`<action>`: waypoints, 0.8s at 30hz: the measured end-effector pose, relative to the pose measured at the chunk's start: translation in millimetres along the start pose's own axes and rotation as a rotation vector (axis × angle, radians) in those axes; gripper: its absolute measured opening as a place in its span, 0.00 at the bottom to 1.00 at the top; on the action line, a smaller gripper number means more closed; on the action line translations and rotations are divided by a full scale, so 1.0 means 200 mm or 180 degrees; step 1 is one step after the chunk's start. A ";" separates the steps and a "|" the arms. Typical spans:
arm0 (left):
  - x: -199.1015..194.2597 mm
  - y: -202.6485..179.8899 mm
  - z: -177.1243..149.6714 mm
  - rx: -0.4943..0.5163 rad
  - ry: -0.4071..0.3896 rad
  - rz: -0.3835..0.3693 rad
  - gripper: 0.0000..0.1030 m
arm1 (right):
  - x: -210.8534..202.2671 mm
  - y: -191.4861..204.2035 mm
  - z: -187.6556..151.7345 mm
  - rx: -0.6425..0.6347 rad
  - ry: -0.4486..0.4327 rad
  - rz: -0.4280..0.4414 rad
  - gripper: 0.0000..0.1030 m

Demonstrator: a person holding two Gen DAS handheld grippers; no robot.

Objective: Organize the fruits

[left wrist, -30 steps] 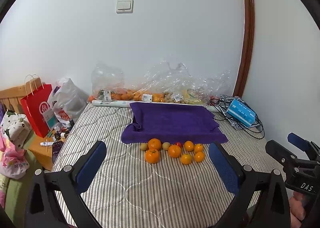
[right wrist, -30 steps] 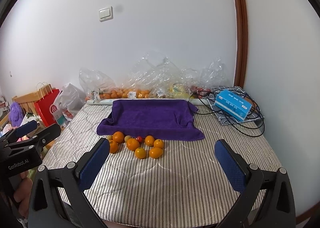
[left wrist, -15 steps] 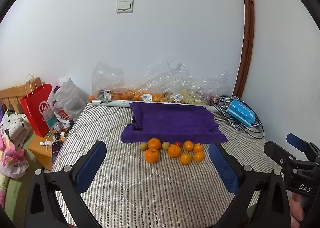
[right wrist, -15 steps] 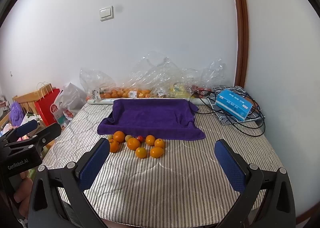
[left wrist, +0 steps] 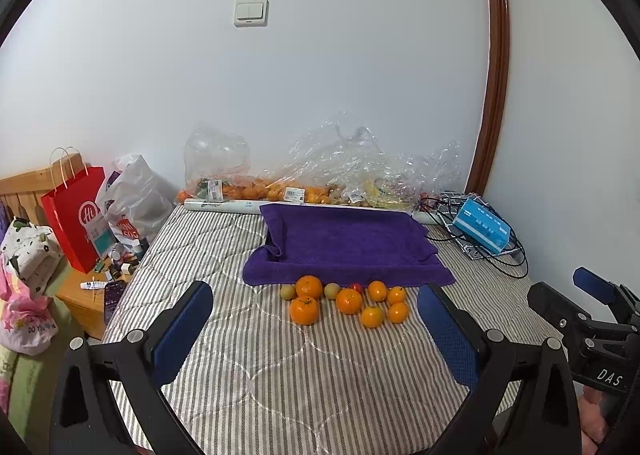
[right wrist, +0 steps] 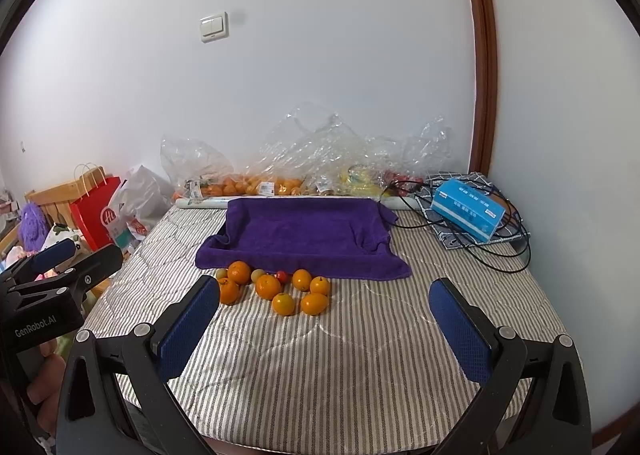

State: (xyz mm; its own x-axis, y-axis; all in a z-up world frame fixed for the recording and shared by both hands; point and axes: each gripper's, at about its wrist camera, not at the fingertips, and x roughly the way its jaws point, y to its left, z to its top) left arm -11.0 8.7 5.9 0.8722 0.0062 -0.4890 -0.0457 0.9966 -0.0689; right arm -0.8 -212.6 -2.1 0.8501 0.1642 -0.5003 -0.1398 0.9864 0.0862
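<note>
Both grippers hang over the near end of the striped mattress (left wrist: 280, 383), and both are wide open. In the left wrist view the left gripper (left wrist: 316, 329) has its jaws spread far apart with nothing between the blue pads (left wrist: 182, 329), and the cluster of fruits (left wrist: 346, 301) sits on the mattress at about 12 o'clock from the gap, well ahead of the tips and a touch right of centre. The oranges (left wrist: 305, 310) form the bulk of it, with two small greenish fruits (left wrist: 332, 290) and one tiny red fruit (left wrist: 357, 287) tucked along the back row, right at the front edge of the purple towel (left wrist: 348, 243). The right gripper (left wrist: 592, 315) shows at 3 o'clock in that view, off to the side of the pile. In the right wrist view the right gripper (right wrist: 324, 325) is also spread wide and empty, and the fruits lie at roughly 11 o'clock, nearer its left pad, the leftmost orange partly hidden behind it. Clear plastic bags (right wrist: 304, 167) of more fruit line the wall behind the towel, a blue box (right wrist: 468, 209) on cables sits at 2 o'clock, and a red paper bag (left wrist: 74, 215) stands off the bed at 9 o'clock.
</note>
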 end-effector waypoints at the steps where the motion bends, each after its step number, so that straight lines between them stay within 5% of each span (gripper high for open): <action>1: 0.00 0.00 0.00 0.0002 -0.0003 0.0003 1.00 | 0.00 0.00 0.00 0.0001 -0.0005 0.0002 1.00; 24: 0.14 0.05 0.00 -0.0045 0.0099 0.0070 0.99 | 0.13 0.06 0.01 -0.0061 0.0008 0.0008 1.00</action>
State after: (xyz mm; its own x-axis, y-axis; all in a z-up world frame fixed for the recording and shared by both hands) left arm 12.2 19.4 -8.3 0.8554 0.0253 -0.5174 -0.0717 0.9950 -0.0700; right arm 19.4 -197.4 -12.8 0.8485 0.1666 -0.5022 -0.1515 0.9859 0.0711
